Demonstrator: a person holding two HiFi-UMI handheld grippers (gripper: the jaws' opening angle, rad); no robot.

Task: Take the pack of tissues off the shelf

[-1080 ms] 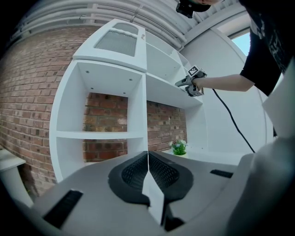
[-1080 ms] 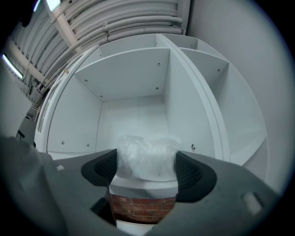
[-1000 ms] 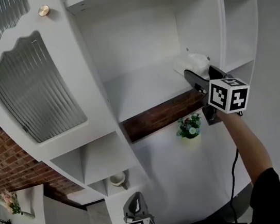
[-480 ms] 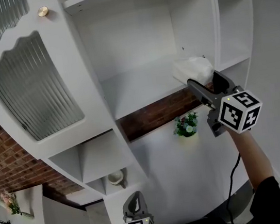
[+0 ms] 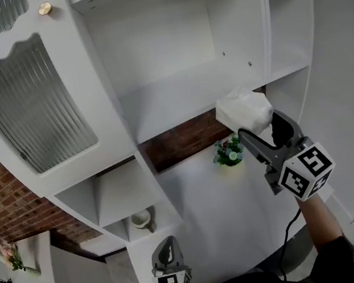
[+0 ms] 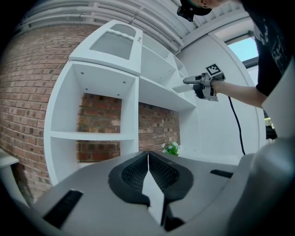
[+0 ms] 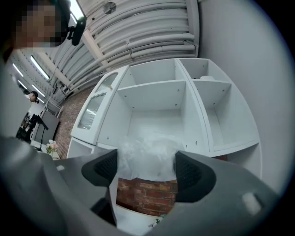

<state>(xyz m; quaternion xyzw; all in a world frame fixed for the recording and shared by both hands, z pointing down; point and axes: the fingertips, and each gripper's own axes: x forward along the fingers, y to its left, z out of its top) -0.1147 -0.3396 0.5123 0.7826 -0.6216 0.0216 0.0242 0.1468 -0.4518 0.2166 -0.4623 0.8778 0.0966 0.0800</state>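
Observation:
The pack of tissues (image 5: 245,110) is a soft white packet in clear wrap. My right gripper (image 5: 258,133) is shut on it and holds it in the air, just in front of the white shelf (image 5: 171,102) and clear of its edge. In the right gripper view the pack of tissues (image 7: 148,157) fills the gap between the two black pads (image 7: 190,171). My left gripper (image 5: 169,254) sits low at the bottom of the head view, its jaws pressed together with nothing between them. In the left gripper view my left gripper (image 6: 148,167) faces the cabinet.
The white cabinet has a ribbed glass door (image 5: 34,109) with a brass knob (image 5: 44,8) at the left. A small pot of flowers (image 5: 228,151) stands on the lower counter by the brick back wall (image 5: 180,140). A small cup (image 5: 141,218) sits in a lower cubby.
My right gripper has drawn back from the shelf and come down, bringing the pack of tissues off the shelf board into the air. The left gripper has stayed put.

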